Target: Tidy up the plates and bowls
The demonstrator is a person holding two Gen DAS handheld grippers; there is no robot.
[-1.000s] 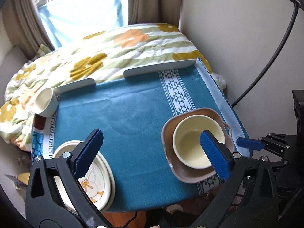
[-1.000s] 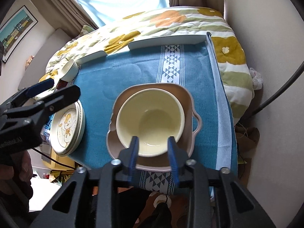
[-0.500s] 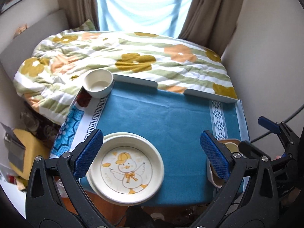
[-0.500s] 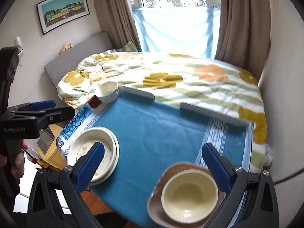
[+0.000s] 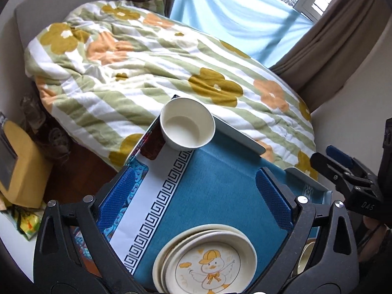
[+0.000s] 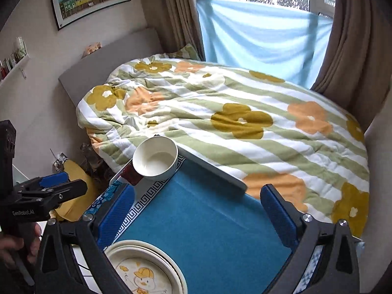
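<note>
Both tongs swung left off the yellow bowl; right tongs (image 6: 196,215) gaping empty, left tongs (image 5: 193,196) starting to close on nothing. White bowl (image 5: 187,127) perches at the tabletop (image 5: 220,186) far corner; a nudge tips it off.

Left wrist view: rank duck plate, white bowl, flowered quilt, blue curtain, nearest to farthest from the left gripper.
1. Duck plate, atop the stack right below the left gripper.
2. White bowl, far table corner.
3. Flowered quilt, beyond the table.
4. Blue curtain, at the window.
</note>
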